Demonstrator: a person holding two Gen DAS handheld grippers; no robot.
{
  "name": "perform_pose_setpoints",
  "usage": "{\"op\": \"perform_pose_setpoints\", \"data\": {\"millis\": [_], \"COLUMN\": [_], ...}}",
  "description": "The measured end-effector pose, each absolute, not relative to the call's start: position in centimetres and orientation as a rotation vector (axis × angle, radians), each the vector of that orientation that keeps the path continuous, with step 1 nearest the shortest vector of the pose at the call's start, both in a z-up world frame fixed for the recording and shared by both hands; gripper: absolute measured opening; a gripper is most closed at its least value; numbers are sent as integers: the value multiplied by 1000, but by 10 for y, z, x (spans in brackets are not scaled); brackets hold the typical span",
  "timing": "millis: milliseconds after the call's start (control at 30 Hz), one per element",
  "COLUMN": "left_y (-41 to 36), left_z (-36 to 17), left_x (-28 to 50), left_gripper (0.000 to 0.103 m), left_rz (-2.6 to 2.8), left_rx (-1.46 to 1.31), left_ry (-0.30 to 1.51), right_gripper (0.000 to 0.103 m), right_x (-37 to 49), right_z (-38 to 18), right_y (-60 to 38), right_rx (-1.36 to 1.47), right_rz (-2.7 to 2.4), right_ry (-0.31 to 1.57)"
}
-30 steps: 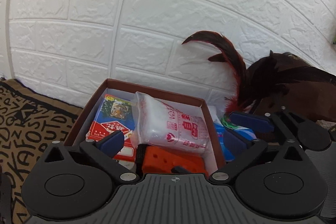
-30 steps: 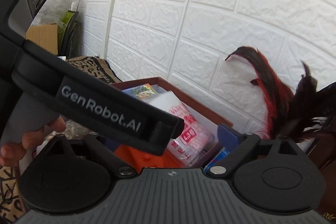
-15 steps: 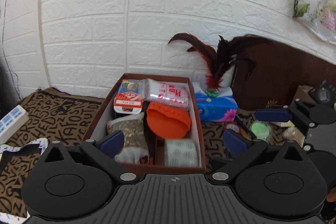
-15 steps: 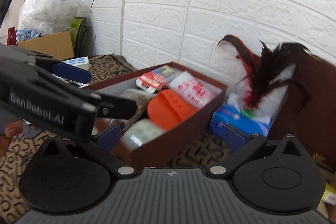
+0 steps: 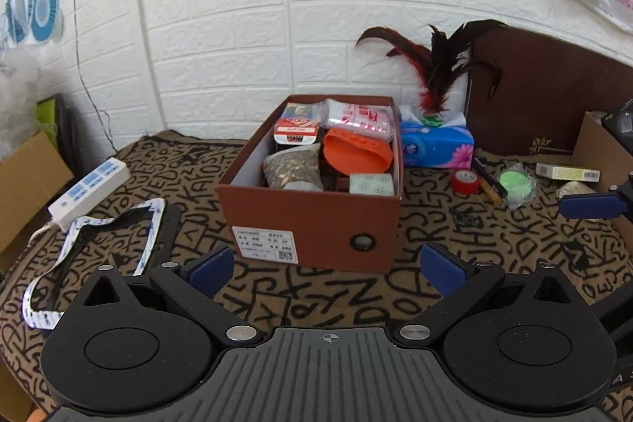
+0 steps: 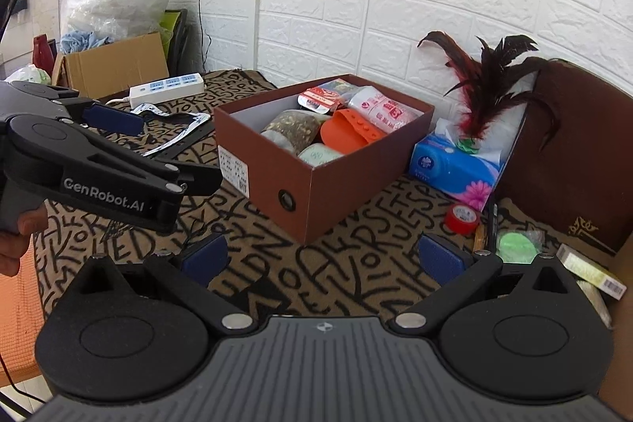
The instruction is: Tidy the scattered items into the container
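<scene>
A brown shoebox (image 5: 316, 224) stands on the lettered cloth, holding an orange silicone piece (image 5: 356, 155), a seed bag (image 5: 292, 169), a red-printed white packet (image 5: 358, 119) and a green-white pack (image 5: 372, 183). My left gripper (image 5: 326, 271) hangs open and empty just in front of the box. From the box's front right corner, my right gripper (image 6: 322, 260) is also open and empty, with the shoebox (image 6: 356, 176) ahead of it. A red tape roll (image 5: 465, 180), a green disc in plastic (image 5: 516, 180) and a dark pen (image 5: 490, 176) lie right of the box.
A blue tissue pack (image 5: 435, 147) with dark red feathers (image 5: 431, 66) sits beside the box at the wall. A white power strip (image 5: 89, 184) and a blue-white strap (image 5: 91, 244) lie left. A brown case (image 6: 573, 153) stands right, a cardboard box (image 6: 114, 66) far left.
Both grippers have drawn back from right over the box to well in front of it. Both stayed open with nothing in them.
</scene>
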State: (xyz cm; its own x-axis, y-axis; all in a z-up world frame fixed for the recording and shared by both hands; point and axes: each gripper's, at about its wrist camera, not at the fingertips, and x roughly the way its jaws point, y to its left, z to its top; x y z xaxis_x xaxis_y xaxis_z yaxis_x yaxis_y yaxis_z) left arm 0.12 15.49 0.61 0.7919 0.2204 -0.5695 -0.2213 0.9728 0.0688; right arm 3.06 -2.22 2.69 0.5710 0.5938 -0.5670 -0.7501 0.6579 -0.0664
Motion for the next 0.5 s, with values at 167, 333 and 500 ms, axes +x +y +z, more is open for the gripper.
{"op": "perform_pose_setpoints", "data": {"millis": [167,333,500], "left_y": [143,134,132], "left_z": [6,10,12], "left_x": [-5,-10,-14], "left_gripper": [103,103,103], "left_rz": [229,217,214], "left_rx": [1,15,14], "left_ry": [620,615,610], "right_gripper": [102,102,103], "right_x": [20,13,10], "right_z": [27,35,36], "right_y": [-30,-34,-35], "right_rx": [-330,-341,-347], "right_rz": [788,773,765], "right_ry": [537,510,500]}}
